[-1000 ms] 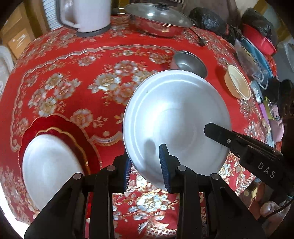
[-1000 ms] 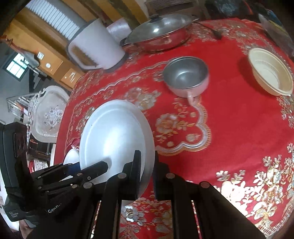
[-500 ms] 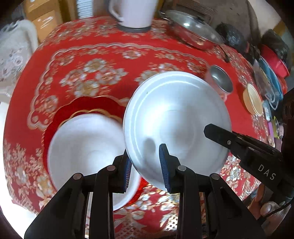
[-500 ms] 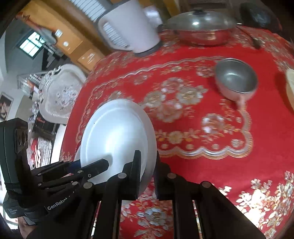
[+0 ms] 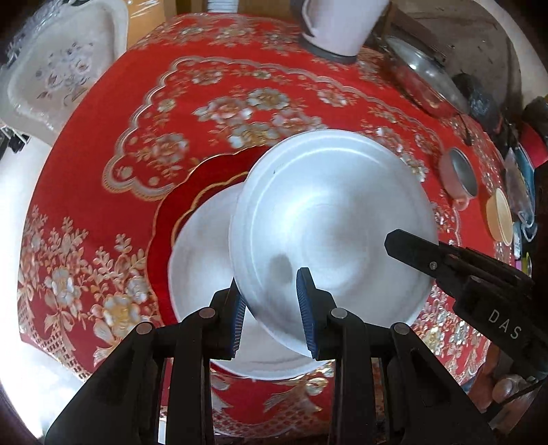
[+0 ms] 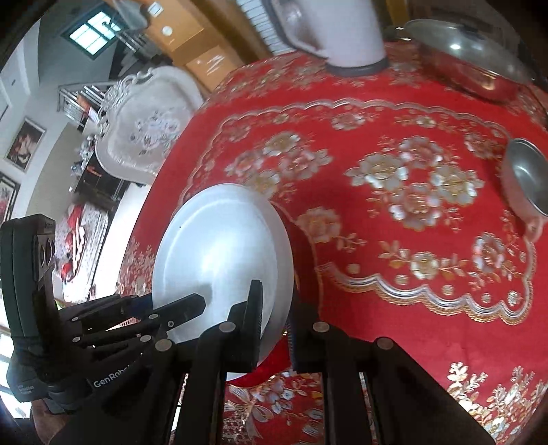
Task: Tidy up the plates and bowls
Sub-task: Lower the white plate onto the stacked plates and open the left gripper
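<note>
Both grippers (left (image 5: 270,308), right (image 6: 275,325)) clamp white plate (image 5: 328,232) | red-rimmed plate (image 5: 198,253) beneath | steel bowl (image 6: 527,178) apart

Upper left: window (image 6: 91,32), white wall with framed pictures (image 6: 24,143), pale ornate chair (image 6: 144,126). Centre: red floral tablecloth (image 6: 394,212). Top: wooden cabinets (image 6: 205,58).

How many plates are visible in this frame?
2: a silver plate gripped at its rim by both the left gripper and the right gripper, and a red-rimmed white plate on the table beneath it.
</note>
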{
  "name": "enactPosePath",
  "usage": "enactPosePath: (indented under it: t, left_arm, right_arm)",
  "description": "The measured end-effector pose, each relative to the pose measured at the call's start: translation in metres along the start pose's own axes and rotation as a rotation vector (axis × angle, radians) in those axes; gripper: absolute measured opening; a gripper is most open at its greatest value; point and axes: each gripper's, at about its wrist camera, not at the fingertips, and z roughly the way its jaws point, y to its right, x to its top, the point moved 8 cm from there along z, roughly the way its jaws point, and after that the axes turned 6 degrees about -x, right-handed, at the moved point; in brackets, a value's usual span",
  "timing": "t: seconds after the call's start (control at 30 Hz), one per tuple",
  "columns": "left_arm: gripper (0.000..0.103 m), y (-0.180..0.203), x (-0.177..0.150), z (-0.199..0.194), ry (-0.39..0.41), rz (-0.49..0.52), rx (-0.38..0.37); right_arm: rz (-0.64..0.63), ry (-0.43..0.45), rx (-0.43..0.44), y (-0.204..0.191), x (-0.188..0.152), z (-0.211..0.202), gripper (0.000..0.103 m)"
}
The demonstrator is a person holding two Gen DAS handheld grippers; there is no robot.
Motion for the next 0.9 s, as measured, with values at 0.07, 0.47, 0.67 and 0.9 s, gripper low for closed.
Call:
enactPosePath:
  t: [0.07,0.47,0.67,0.9]
  left_arm:
    - [0.028,-0.005,-0.001,0.001,-0.001,-0.005,0.008]
    - [0.028,-0.023,-0.010,0.003,-0.021,-0.020,0.031]
    - [0.028,-0.028,-0.014,0.010,-0.038,-0.029,0.039]
    - [0.028,-0.030,-0.018,0.016,-0.051,-0.027,0.051]
  right_arm:
    - [-0.012,-0.012,0.001,-0.005,-0.001,0.005,0.013]
    - [-0.052,-0.068,0.007,-0.022,-0.008,0.018,0.014]
    - [-0.092,-0.084,-0.018,-0.027,-0.011,0.024,0.015]
    - [-0.147,-0.081,-0.063,-0.032,-0.011,0.026,0.015]
